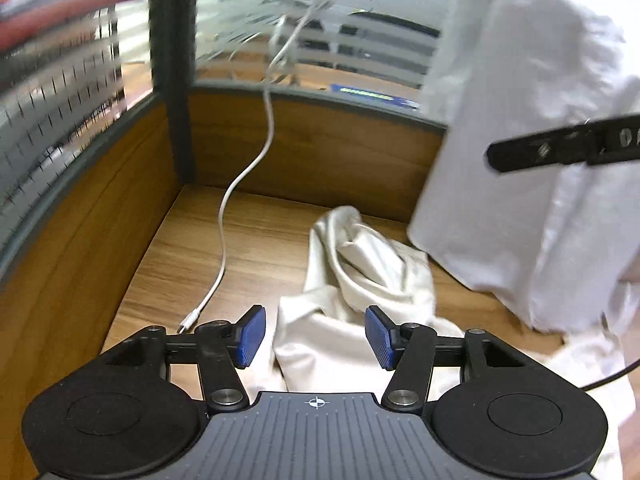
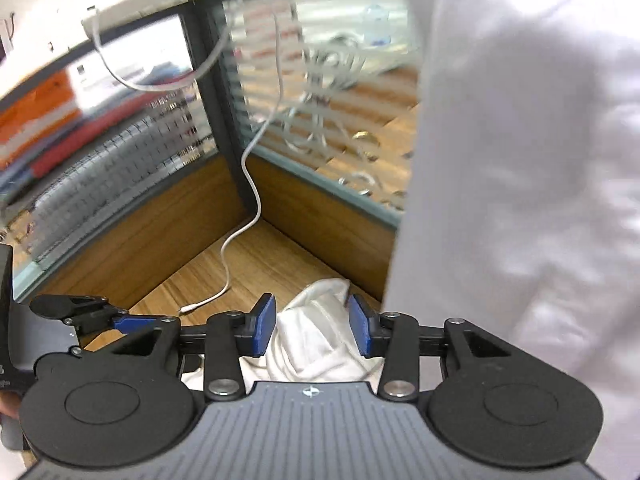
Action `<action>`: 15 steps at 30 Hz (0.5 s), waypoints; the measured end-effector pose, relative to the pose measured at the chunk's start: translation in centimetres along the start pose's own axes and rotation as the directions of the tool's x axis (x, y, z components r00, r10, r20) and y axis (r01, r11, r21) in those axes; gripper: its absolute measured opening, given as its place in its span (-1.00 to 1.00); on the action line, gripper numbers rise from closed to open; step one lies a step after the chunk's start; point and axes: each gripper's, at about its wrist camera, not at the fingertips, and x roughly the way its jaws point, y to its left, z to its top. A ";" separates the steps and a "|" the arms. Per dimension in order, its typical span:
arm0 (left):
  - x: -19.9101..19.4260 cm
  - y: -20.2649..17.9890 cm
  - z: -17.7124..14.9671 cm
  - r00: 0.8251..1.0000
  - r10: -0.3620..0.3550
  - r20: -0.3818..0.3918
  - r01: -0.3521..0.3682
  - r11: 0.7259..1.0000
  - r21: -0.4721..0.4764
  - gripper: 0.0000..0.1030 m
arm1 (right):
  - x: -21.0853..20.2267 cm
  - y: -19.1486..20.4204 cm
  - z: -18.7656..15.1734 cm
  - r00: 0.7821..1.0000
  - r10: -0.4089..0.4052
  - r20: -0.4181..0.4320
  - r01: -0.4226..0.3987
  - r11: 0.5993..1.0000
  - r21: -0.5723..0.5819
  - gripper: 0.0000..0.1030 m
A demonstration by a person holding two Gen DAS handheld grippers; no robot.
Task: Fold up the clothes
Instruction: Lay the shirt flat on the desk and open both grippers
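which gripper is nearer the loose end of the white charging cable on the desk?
Left. The left gripper sits just right of the cable plug; the right gripper is farther right, over the crumpled white garment.

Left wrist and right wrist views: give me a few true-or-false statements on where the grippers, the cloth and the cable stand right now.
1. The left gripper is open, nothing pinched. True.
2. The right gripper is clamped shut on the cloth. False: its blue pads stand apart over the crumpled white cloth.
3. A white cable hangs down into the corner, its plug lying on the wooden desk. True.
4. The cloth on the desk is folded flat. False: it is bunched up.
5. A second white cloth hangs at the right. True.
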 end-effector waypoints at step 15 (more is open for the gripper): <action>-9.0 -1.0 -7.6 0.995 -0.088 -0.053 0.092 0.994 0.066 0.15 | -17.9 -2.5 -15.5 0.990 -0.137 -0.031 0.139 0.985 0.105 -0.05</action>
